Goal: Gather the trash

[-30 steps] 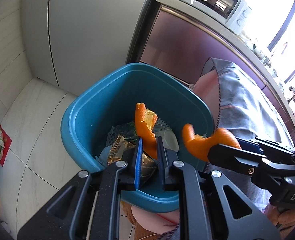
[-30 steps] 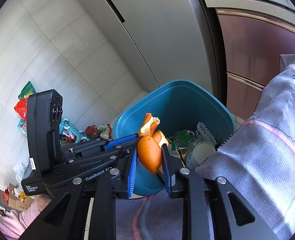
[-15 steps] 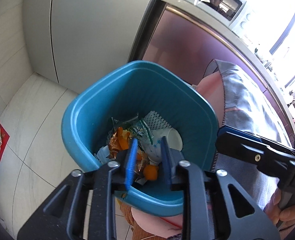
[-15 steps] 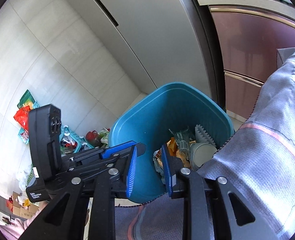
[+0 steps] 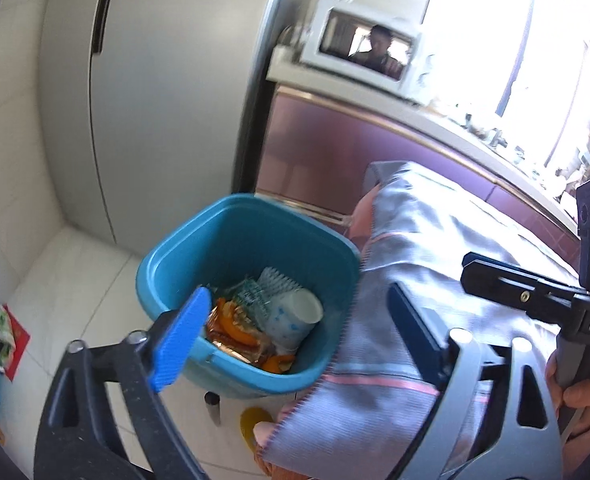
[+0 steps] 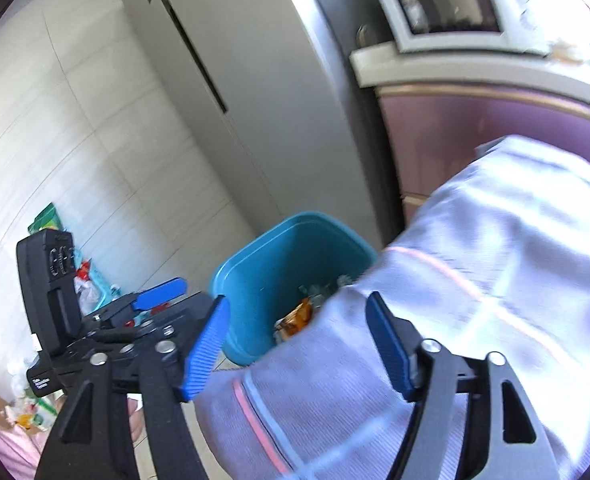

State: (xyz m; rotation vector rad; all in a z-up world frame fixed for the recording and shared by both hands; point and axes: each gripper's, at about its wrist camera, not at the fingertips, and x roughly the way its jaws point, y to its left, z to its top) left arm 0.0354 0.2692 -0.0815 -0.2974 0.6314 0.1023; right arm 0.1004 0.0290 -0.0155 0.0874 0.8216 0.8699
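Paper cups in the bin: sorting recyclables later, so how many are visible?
1. A white paper cup lies on its side in the blue bin, on the wrappers; more may be buried underneath.

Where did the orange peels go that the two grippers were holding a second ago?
Both let go. The left gripper and right gripper have just been opening, with nothing between their jaws now. The orange peels lie in the blue trash bin among the wrappers and the paper cup. Both grippers have pulled back and up from the bin. The bin stayed beside the grey cloth.
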